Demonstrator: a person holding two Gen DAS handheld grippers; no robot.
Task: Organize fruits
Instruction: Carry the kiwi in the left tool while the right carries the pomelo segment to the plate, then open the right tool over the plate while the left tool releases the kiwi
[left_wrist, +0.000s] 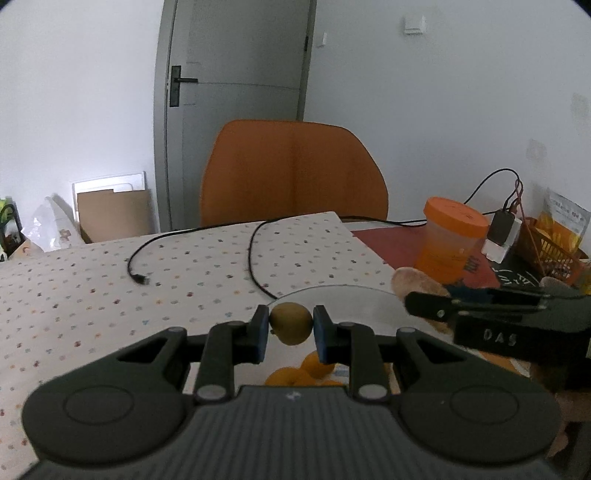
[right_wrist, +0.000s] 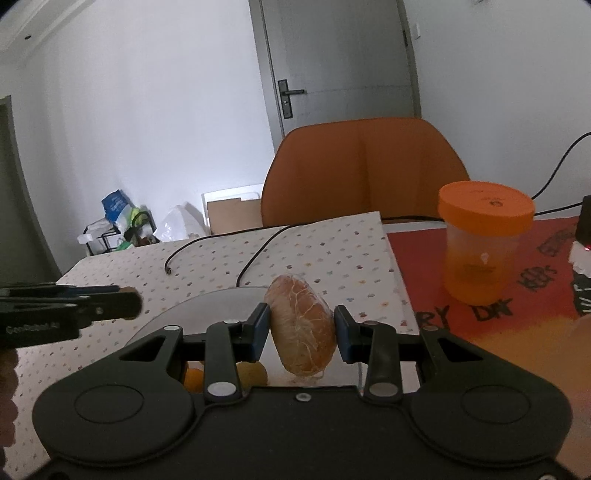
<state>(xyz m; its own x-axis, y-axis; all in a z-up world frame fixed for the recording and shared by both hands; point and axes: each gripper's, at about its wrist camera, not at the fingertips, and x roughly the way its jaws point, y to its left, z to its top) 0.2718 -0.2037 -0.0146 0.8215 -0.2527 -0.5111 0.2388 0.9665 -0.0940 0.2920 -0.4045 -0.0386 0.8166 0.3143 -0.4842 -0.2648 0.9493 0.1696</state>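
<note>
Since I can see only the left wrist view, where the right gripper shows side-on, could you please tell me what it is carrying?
Observer: The right gripper is shut on a peeled orange in clear wrap, pinched at its two sides.
Operator: Thank you. Is that fruit over the glass plate?
Observer: It hangs above the glass plate's right part, not resting on it.
Operator: And does your view show the left gripper's load?
Observer: No. The left gripper enters side-on at the left edge there; the kiwi shows only in your view.
Operator: Anything on the plate already?
Observer: Oranges show beneath the right gripper's fingers.
</note>
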